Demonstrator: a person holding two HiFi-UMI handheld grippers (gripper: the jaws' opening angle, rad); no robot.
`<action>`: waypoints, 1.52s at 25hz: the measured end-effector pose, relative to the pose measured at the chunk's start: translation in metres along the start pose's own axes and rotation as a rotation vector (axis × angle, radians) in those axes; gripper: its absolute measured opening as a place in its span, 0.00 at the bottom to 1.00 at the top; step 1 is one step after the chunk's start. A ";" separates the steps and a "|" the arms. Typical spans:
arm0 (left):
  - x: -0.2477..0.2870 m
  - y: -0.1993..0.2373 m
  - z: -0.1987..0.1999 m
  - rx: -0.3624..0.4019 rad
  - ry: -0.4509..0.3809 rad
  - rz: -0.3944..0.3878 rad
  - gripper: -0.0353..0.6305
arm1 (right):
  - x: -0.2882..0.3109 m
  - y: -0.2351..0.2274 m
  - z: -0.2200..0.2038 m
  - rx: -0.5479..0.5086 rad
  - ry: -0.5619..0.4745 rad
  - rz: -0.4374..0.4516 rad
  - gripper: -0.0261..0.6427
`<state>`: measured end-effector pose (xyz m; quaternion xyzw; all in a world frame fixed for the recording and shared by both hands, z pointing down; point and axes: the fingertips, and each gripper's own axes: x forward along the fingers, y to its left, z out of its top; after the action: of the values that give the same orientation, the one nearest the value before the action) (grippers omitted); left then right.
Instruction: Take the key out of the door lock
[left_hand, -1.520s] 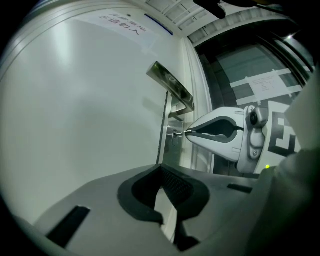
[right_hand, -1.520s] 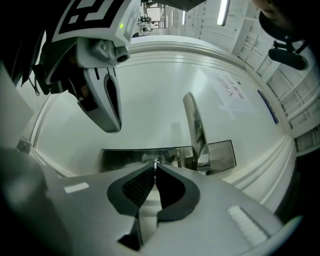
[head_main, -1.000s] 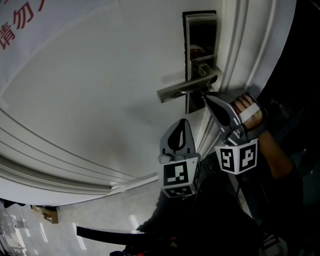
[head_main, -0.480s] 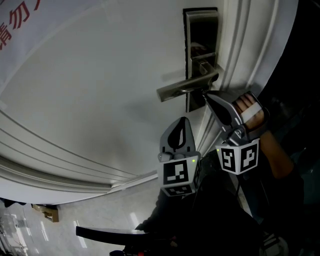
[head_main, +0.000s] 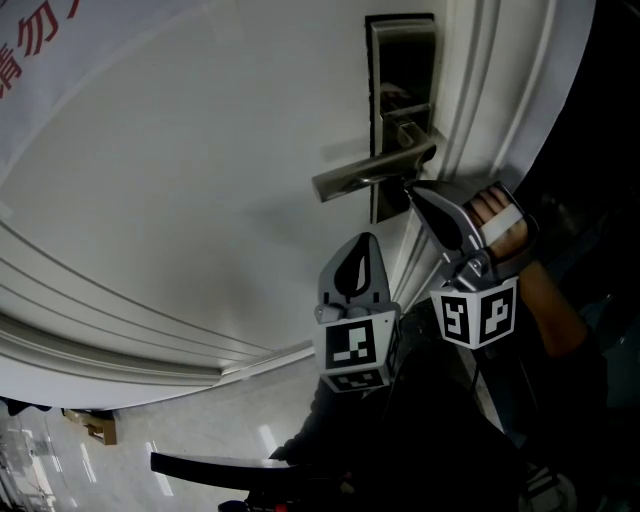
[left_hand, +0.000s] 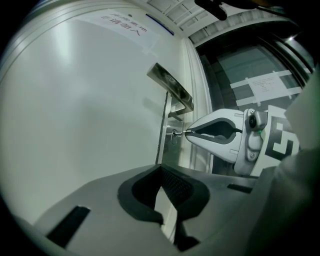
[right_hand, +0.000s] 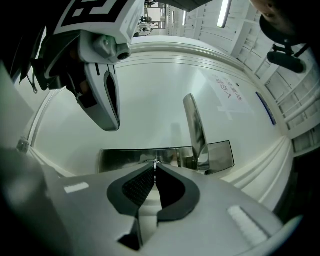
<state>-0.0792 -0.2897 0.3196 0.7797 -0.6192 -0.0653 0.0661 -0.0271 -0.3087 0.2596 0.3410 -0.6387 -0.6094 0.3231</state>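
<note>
Tongs of left gripper (left_hand: 161, 167) resting pressed together, holding nothing, beside white panelled door (head_main: 200, 200). Small silver key (left_hand: 178, 133) sitting in steel lock plate (head_main: 402, 60) under brushed-metal lever handle (head_main: 360, 180). Tongs of right gripper (right_hand: 155, 163) clamping key's head.

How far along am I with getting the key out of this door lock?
Done: the right tongs are shut on the key. In hand: the key sits in the lock plate under the handle, not yet out. Left: pull it free. The left tongs hang shut and empty.
</note>
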 end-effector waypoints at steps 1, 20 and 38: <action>0.000 0.000 -0.001 -0.004 0.003 0.001 0.05 | 0.000 0.000 0.000 0.001 0.000 0.000 0.06; 0.000 0.001 -0.002 -0.005 0.005 -0.001 0.05 | -0.002 0.000 0.000 0.002 0.001 0.001 0.06; 0.003 0.000 -0.003 0.005 0.009 -0.007 0.05 | -0.005 0.000 0.001 0.004 -0.001 0.000 0.06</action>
<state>-0.0779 -0.2922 0.3226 0.7824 -0.6163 -0.0603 0.0667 -0.0250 -0.3043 0.2593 0.3415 -0.6400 -0.6083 0.3222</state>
